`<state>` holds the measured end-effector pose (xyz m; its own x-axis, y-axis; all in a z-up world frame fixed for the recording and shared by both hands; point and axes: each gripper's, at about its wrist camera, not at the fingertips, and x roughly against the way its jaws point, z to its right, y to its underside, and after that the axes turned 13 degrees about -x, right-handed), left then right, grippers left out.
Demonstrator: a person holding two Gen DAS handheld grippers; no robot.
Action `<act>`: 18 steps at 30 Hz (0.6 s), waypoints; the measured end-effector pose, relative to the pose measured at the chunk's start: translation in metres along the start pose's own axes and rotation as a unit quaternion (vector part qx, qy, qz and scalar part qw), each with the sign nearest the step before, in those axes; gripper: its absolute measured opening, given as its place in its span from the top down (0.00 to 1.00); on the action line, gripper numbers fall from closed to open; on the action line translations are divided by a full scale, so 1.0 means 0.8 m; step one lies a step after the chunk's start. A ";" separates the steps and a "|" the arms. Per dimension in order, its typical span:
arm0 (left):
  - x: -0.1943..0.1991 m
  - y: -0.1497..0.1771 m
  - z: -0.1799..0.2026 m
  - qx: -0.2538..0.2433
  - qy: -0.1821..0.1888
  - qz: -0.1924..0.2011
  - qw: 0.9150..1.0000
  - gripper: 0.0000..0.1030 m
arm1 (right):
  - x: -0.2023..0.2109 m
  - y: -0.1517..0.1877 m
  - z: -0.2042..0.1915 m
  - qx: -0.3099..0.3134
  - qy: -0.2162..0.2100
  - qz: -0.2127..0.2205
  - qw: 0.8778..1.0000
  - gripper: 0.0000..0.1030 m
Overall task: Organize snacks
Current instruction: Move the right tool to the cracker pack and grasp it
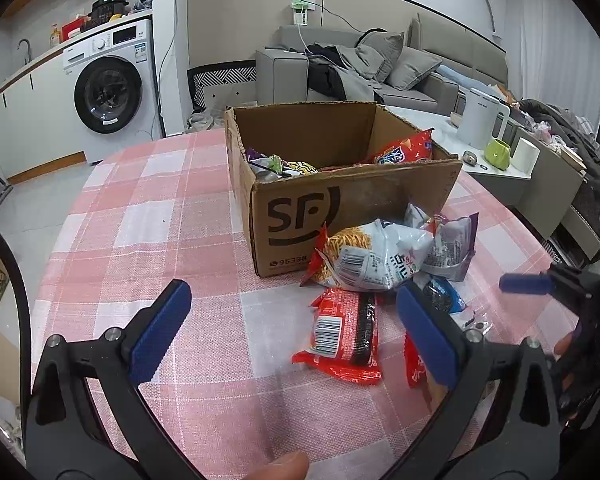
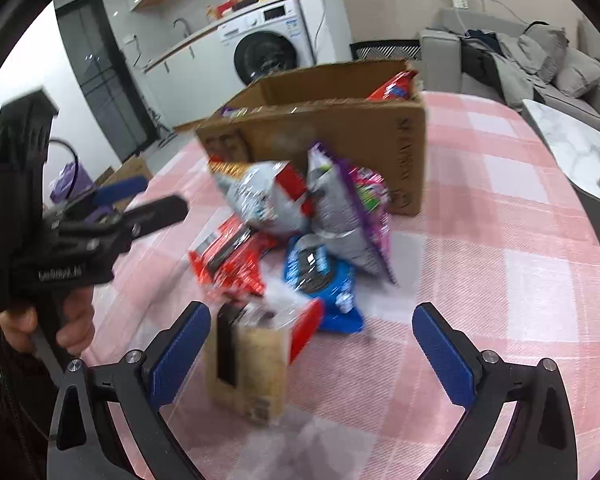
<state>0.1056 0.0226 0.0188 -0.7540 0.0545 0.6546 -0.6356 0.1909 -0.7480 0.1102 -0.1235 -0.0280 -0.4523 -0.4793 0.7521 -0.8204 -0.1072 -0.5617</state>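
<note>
An open cardboard box [image 1: 352,196] stands on the pink checked tablecloth [image 1: 160,208] and holds several snack bags, among them a red one [image 1: 404,148]. In front of it lies a pile of snacks: a white and orange bag [image 1: 372,256], a purple bag [image 1: 452,244], a red packet [image 1: 344,332], a blue packet [image 1: 444,292]. My left gripper [image 1: 296,332] is open over the red packet. My right gripper [image 2: 312,348] is open; a beige and red packet [image 2: 256,364] lies between its fingers, untouched. The box [image 2: 340,136], purple bag [image 2: 352,216] and blue packet [image 2: 320,280] lie beyond.
A washing machine [image 1: 108,80] and counter stand at the back left, a grey sofa [image 1: 360,68] behind the box. A low white table [image 1: 496,168] on the right carries a kettle [image 1: 480,120] and a green cup [image 1: 498,154].
</note>
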 end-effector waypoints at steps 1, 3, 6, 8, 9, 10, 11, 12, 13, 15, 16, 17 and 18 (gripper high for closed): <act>0.000 0.000 -0.002 0.003 0.001 0.000 1.000 0.01 | -0.003 0.002 -0.004 0.006 0.003 -0.005 1.000 0.00; -0.001 0.002 -0.004 0.006 0.002 -0.002 1.000 0.01 | -0.010 0.008 -0.013 0.017 0.011 -0.014 1.000 0.00; -0.005 0.004 -0.006 0.008 0.001 -0.007 1.000 0.01 | -0.020 0.014 -0.024 0.022 0.006 -0.024 0.999 0.00; -0.008 0.006 -0.007 0.011 0.001 -0.010 1.000 0.01 | -0.029 0.019 -0.031 0.033 0.016 -0.031 0.999 0.00; -0.009 0.006 -0.008 0.012 0.001 -0.012 1.000 0.01 | -0.034 0.022 -0.034 0.034 0.013 -0.036 0.999 0.01; -0.011 0.007 -0.009 0.013 0.002 -0.013 1.000 0.01 | -0.038 0.024 -0.036 0.036 0.014 -0.039 0.998 0.01; -0.013 0.008 -0.009 0.012 0.003 -0.015 1.000 0.01 | -0.042 0.025 -0.039 0.041 0.019 -0.041 0.998 0.01; -0.014 0.008 -0.010 0.013 0.002 -0.017 1.000 0.01 | -0.045 0.027 -0.041 0.048 0.027 -0.041 0.998 0.01; -0.015 0.009 -0.011 0.013 0.003 -0.018 1.000 0.01 | -0.047 0.028 -0.042 0.053 0.034 -0.042 0.997 0.02; -0.016 0.011 -0.013 0.015 0.005 -0.019 1.000 0.01 | -0.049 0.029 -0.041 0.057 0.044 -0.045 0.996 0.05; -0.016 0.011 -0.014 0.017 0.006 -0.020 1.000 0.01 | -0.049 0.032 -0.039 0.058 0.044 -0.047 0.996 0.05; -0.017 0.011 -0.014 0.018 0.008 -0.021 1.000 0.01 | -0.047 0.035 -0.035 0.057 0.044 -0.047 0.996 0.06; -0.017 0.011 -0.014 0.017 0.011 -0.021 1.000 0.01 | -0.046 0.037 -0.031 0.054 0.047 -0.049 0.996 0.07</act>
<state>0.1117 0.0349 0.0045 -0.7227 0.0680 0.6878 -0.6726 0.1600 -0.7225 0.0936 -0.0879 -0.0637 -0.4067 -0.3786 0.8314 -0.8221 -0.2453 -0.5138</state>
